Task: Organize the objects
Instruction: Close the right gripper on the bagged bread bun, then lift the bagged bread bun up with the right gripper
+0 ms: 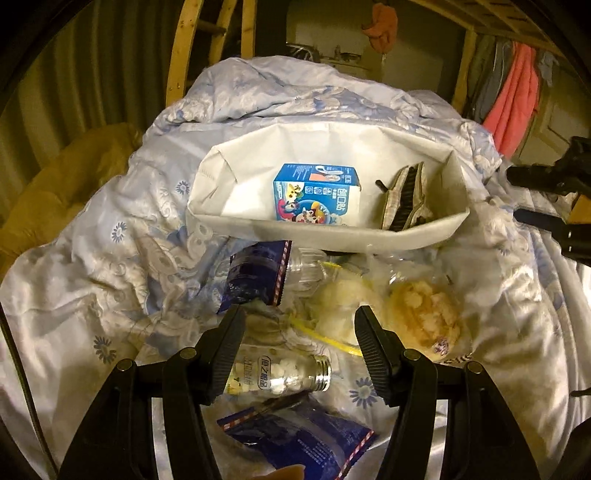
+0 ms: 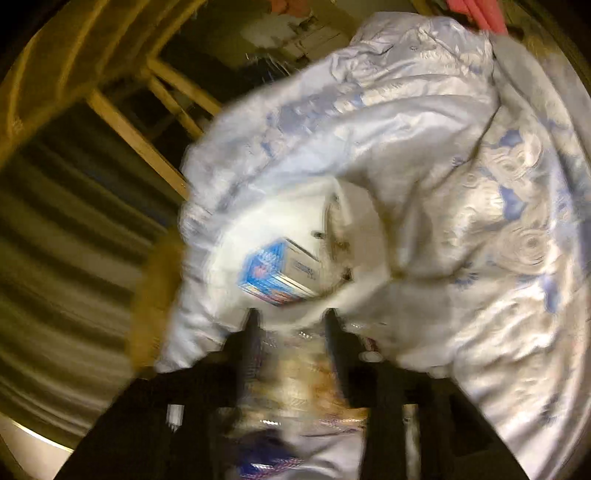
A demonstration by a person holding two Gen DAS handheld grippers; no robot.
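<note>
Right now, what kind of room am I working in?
Most likely a bedroom, possibly a bunk or loft setup. The items lie on a rumpled floral quilt, wooden bed-frame rails rise behind it, and clothes hang at the right.

We see a rumpled white quilt with blue flowers (image 1: 110, 258) filling most of the frame. At upper left stands a wooden ladder frame (image 1: 181, 48), with a mustard-yellow cushion (image 1: 85, 173) below it. At upper right hang pink clothes (image 1: 513, 96); an orange garment (image 1: 382, 24) hangs at top centre.
</note>
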